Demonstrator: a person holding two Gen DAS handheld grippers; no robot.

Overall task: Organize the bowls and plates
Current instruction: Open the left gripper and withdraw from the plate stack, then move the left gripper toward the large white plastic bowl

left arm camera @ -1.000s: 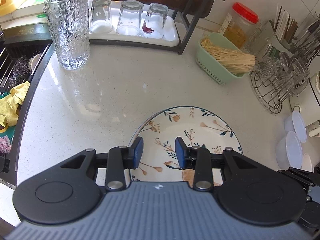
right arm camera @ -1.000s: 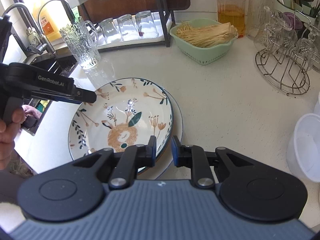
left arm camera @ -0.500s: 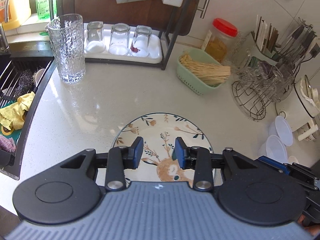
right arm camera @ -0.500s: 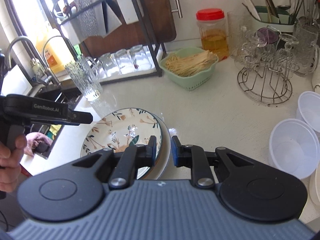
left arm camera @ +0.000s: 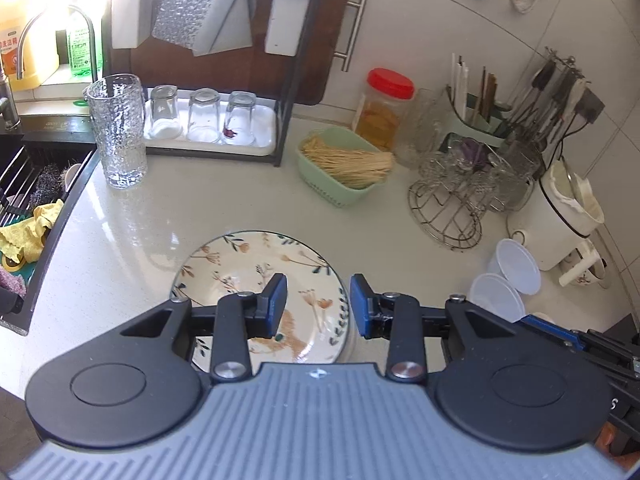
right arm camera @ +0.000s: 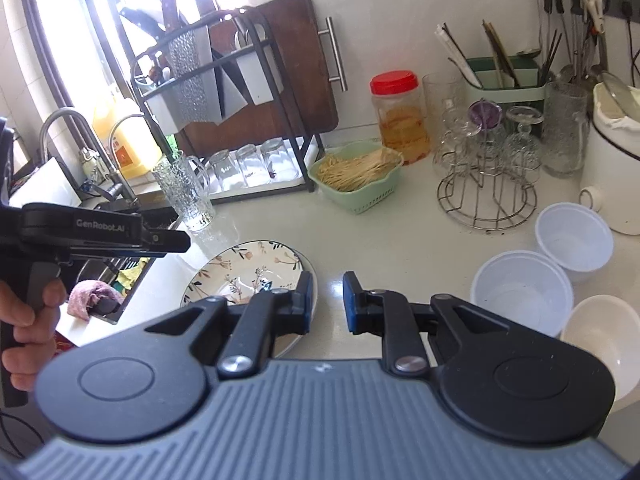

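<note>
White speckled bench (left arm camera: 224, 200) carries everything. Floral plate (left arm camera: 256, 280) sits on a plain plate, its rim (right arm camera: 314, 292) showing at the right edge, near the front, close to the sink (left arm camera: 36, 184).

Left wrist view alone shows the sink's inside: yellow cloth (left arm camera: 28, 232), a brush, a wire rack. It also shows wall hooks top right and two clear tubs (left arm camera: 512, 280) seen edge-on.

Right wrist view alone shows the tubs from above, empty, plus a white bowl (right arm camera: 604, 344) just beside the nearer tub (right arm camera: 520, 292). It also shows the person's hand (right arm camera: 28, 328) around the left gripper's handle, the tap (right arm camera: 68, 136), and knives in the rack.

Both views share the textured jug (left arm camera: 118, 132), three upturned glasses (left arm camera: 202, 116) on a white tray, green basket (left arm camera: 344, 168) of pale sticks, red-lidded jar (left arm camera: 384, 108), and wire stand (left arm camera: 452, 208).

Left gripper (left arm camera: 318, 304): jaws partly apart, nothing between them, above the plate's right side, not touching it.

Right gripper (right arm camera: 327, 300): jaws nearly closed with a narrow gap, empty, above bare bench just right of the plates.

Writing: "GenRobot.AI" on the left gripper's side (right arm camera: 102, 224). Yellow bottle (left arm camera: 12, 40) by the window bears Chinese characters, too bright to read.
</note>
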